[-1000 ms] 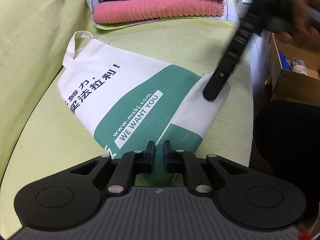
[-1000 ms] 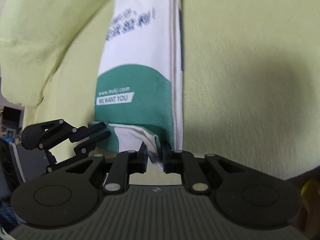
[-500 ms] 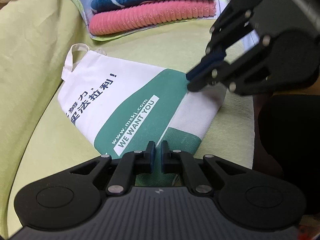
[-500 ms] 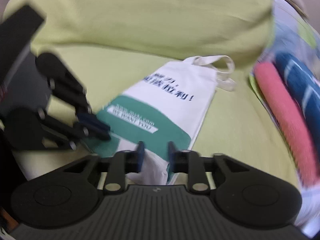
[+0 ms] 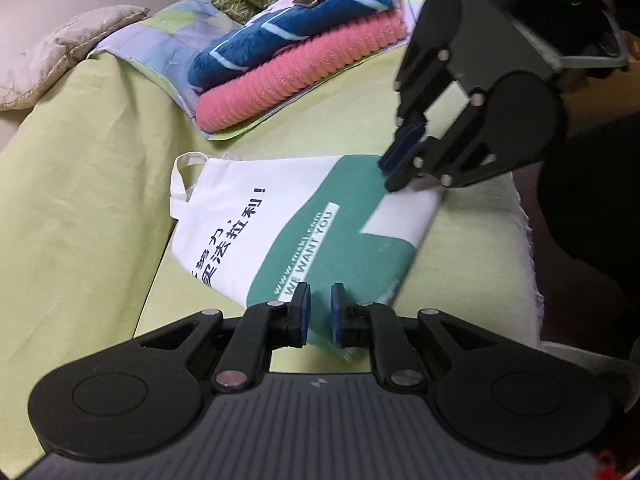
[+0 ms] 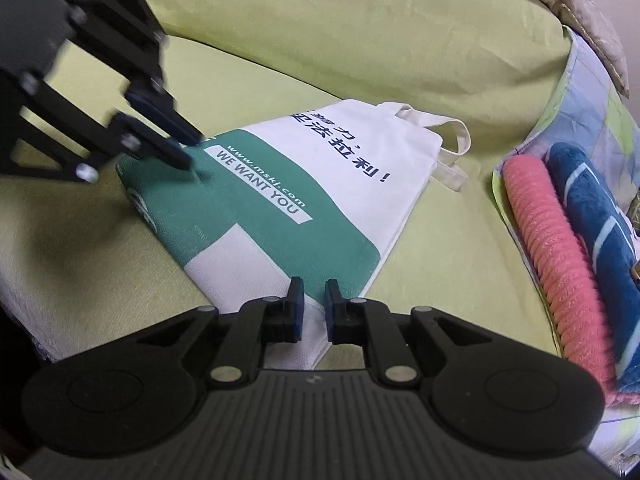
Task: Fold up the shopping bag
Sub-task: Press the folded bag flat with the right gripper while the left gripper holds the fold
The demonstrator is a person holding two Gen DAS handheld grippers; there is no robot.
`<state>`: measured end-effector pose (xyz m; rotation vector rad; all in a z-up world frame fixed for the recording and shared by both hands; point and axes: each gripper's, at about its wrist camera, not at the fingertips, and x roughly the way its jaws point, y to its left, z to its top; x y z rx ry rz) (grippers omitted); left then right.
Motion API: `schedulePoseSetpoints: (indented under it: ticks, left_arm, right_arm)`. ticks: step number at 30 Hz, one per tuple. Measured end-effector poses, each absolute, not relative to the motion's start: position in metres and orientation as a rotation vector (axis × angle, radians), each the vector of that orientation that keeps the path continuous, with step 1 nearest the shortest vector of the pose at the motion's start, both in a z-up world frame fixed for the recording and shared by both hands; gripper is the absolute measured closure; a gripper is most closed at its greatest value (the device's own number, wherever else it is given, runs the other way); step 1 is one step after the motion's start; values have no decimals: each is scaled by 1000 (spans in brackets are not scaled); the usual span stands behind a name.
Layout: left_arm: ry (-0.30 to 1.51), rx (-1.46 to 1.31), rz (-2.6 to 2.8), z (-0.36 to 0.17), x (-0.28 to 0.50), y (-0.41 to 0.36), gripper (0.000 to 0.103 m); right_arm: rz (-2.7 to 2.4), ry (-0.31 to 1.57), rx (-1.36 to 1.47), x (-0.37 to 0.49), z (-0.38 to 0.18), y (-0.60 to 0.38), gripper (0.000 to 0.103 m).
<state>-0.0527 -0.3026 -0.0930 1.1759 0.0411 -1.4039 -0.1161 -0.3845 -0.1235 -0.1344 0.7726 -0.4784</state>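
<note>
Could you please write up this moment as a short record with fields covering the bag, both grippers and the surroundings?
bag: white and green shopping bag, flat on the green sofa cover, bottom strip folded over
handles: at far end
left gripper: slightly open over near bag edge, grasping nothing
right gripper: slightly open at bag's corner, grasping nothing
nearby: pink towel under blue towel

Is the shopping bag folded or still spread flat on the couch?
Partly folded: the shopping bag lies flat, one bottom corner turned over showing its white underside; handles remain extended.
</note>
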Motion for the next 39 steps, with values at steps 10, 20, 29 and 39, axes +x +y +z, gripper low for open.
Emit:
schedulePoseSetpoints:
  ticks: [10, 20, 29, 39]
  left_arm:
    - [211, 1111, -1340, -108, -47, -325, 103]
    - [111, 1148, -1300, -113, -46, -317, 103]
    - [-268, 1482, -1350, -121, -71, -268, 71]
    - [-718, 1858, -1259, -182, -67, -277, 78]
  right_arm:
    - [-500, 759, -119, -116, -126, -380, 91]
    - [-496, 733, -34, -121, -124, -387, 91]
    - [-473, 726, 16, -123, -123, -395, 91]
    - [-459, 718, 42, -124, -124, -400, 91]
